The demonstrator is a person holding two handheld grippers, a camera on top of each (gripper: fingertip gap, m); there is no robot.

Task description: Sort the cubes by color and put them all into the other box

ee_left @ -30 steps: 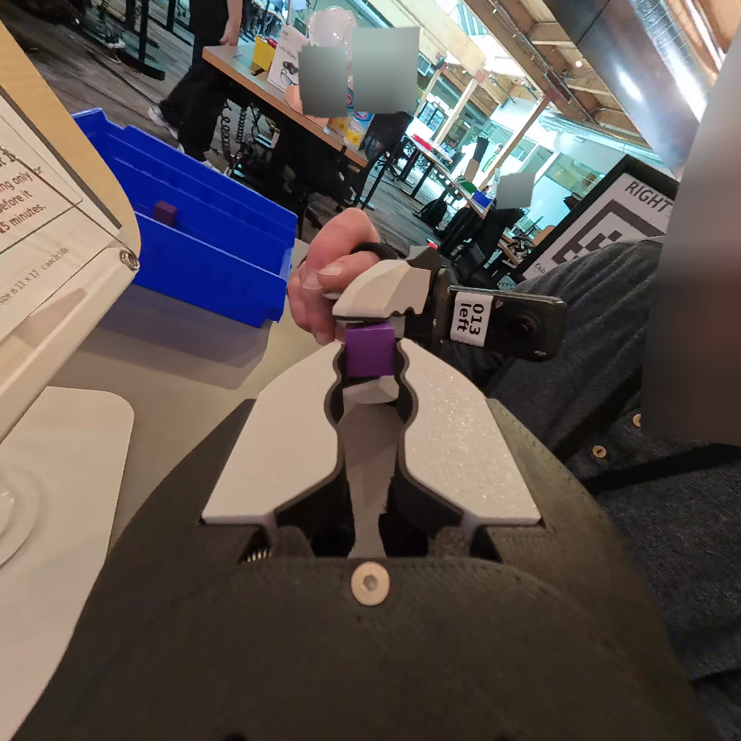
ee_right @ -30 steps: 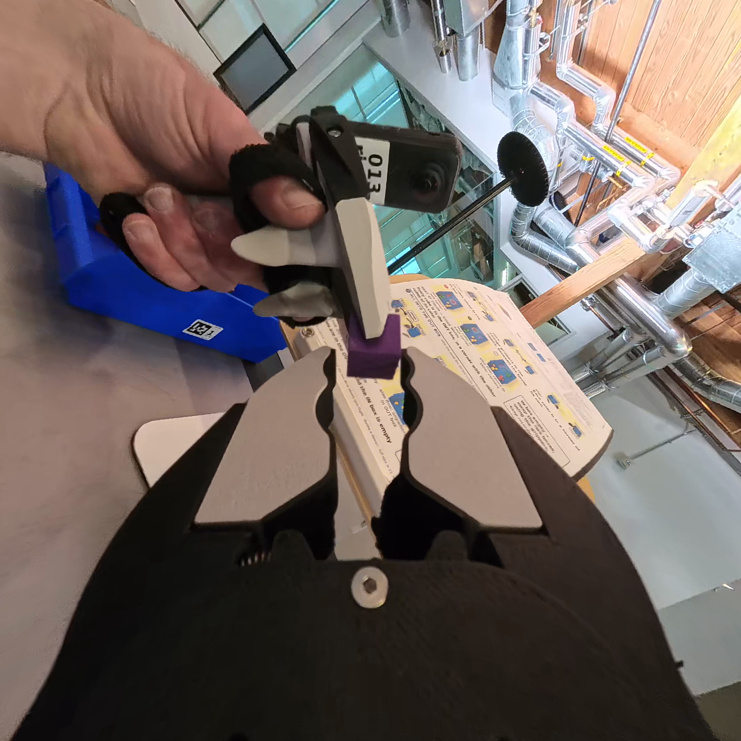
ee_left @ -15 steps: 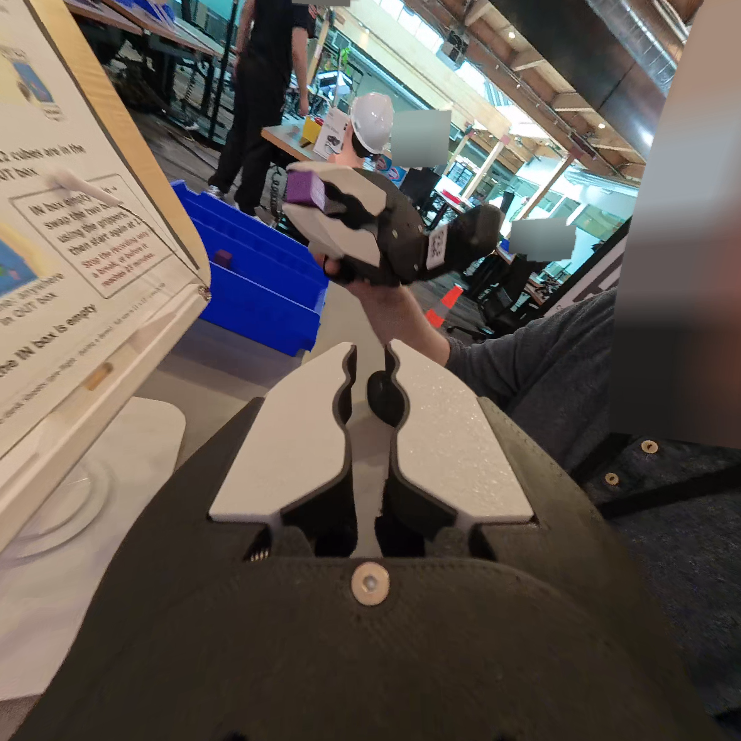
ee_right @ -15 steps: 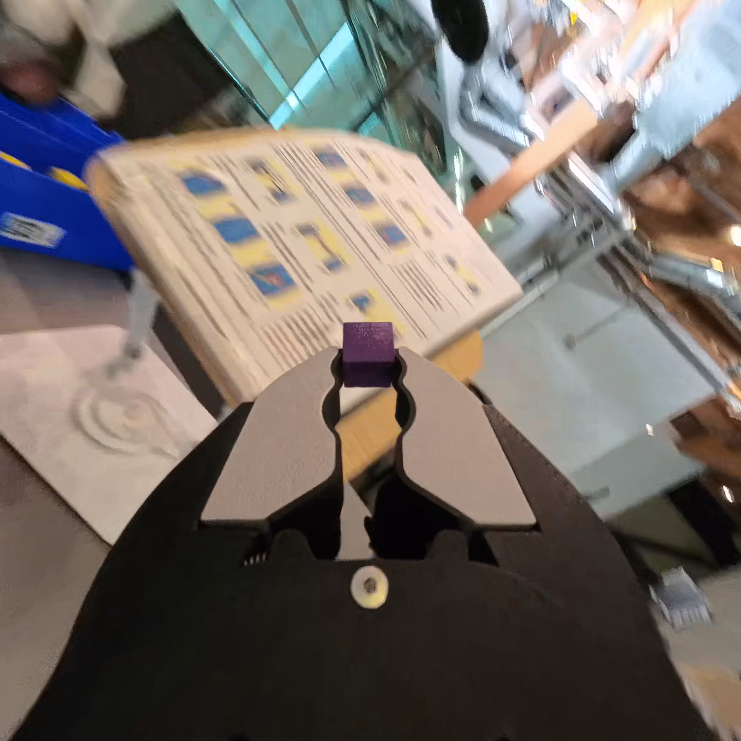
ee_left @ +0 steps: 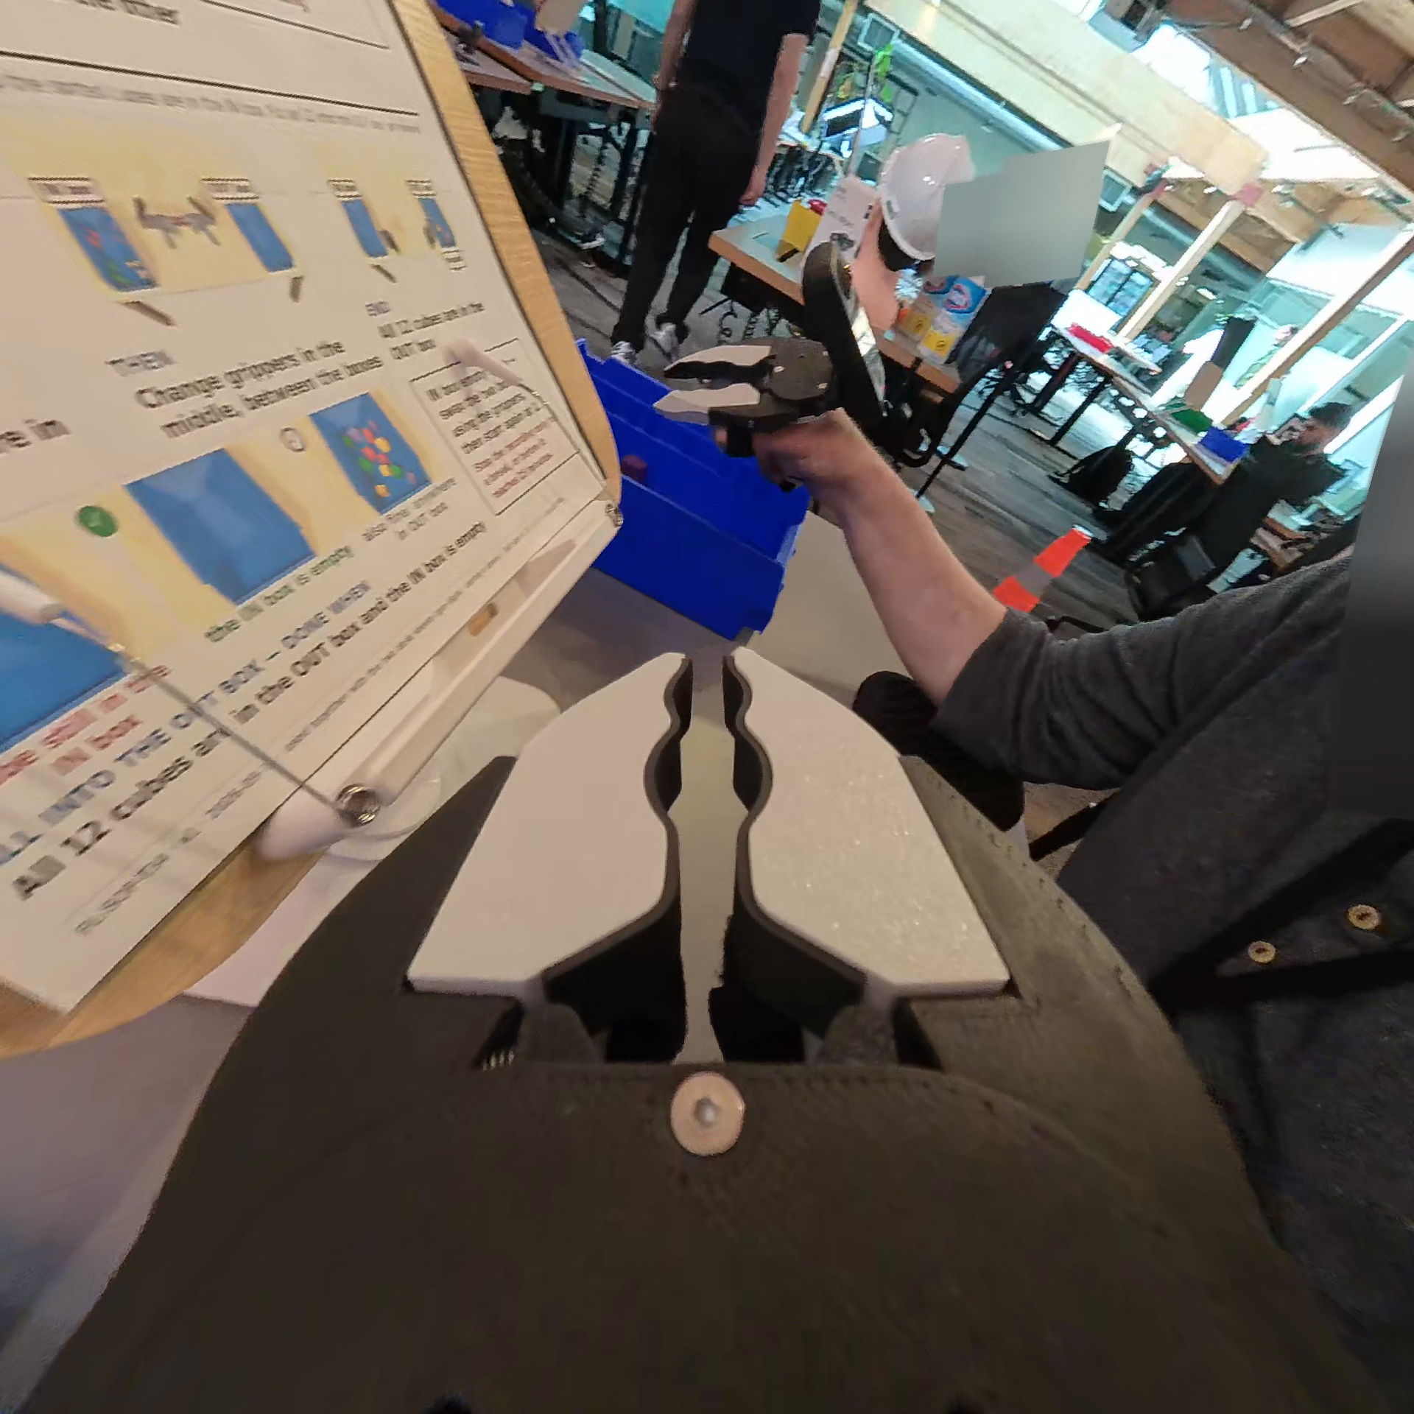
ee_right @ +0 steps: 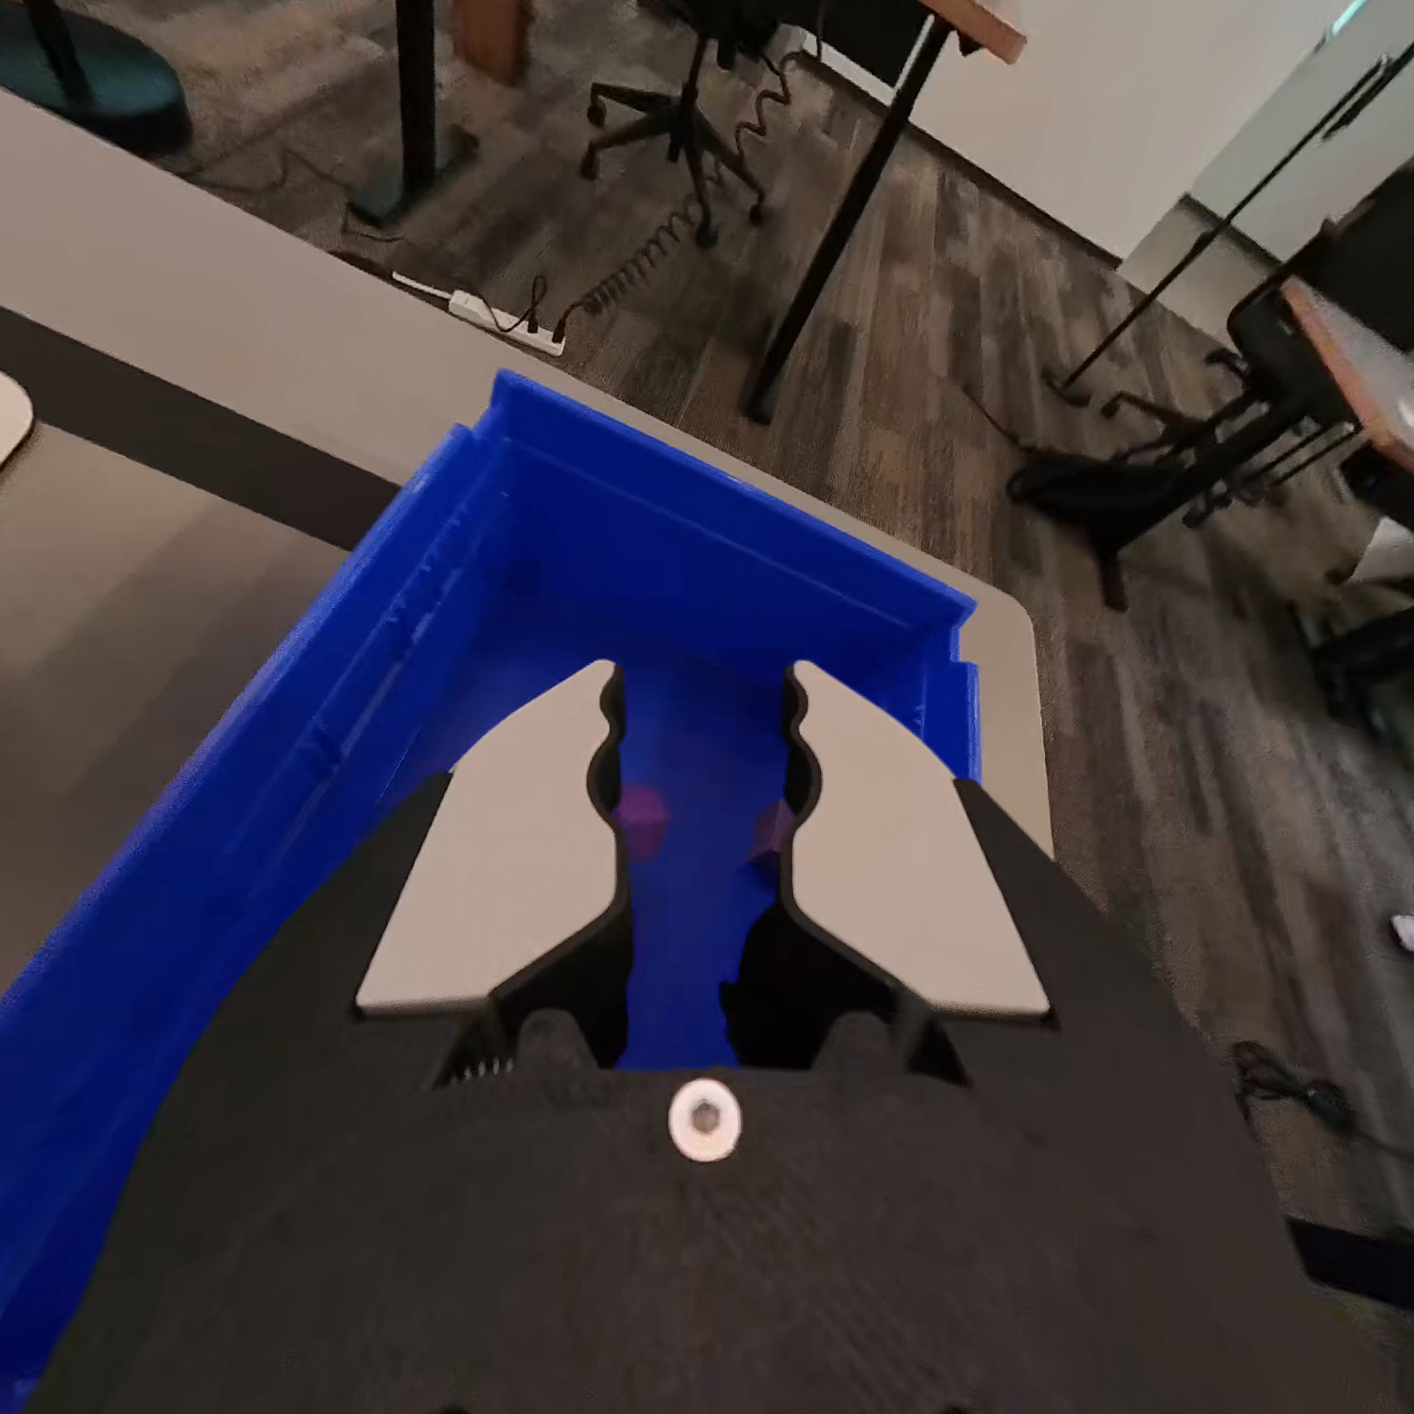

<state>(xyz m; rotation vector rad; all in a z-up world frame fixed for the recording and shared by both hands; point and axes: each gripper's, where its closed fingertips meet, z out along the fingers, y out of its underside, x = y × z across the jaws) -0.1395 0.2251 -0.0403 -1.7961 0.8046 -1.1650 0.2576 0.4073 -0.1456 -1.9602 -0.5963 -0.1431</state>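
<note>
Down in the blue box [ee_right: 689, 551], two purple cubes [ee_right: 645, 820] are lying on the floor, one near each inner edge of the right gripper [ee_right: 702, 673]; both are blurred, and the right-hand one [ee_right: 771, 830] is half cut off by the finger. That gripper is hanging over the box with its jaws standing wide and nothing between the pads, pointing steeply down into the bin. The box is sitting on the grey table [ee_right: 153, 252] close to its rounded corner.

From the left wrist view, the same gripper [ee_left: 692, 386] is showing farther off, held level above the box [ee_left: 689, 535] with the person's hand [ee_left: 796, 459] wrapped round the grip and the bare forearm stretching out from a grey sleeve [ee_left: 1148, 689]. One purple cube [ee_left: 633, 464] is peeking over the box's rim; the rest of the box's inside is hidden from here.

Closer in, the left gripper [ee_left: 708, 662] is hovering above the table, its fingers drawn narrow with a thin slit between the tips and nothing in it. An instruction board [ee_left: 268, 382] is leaning in at the left, covering the box's far side.
</note>
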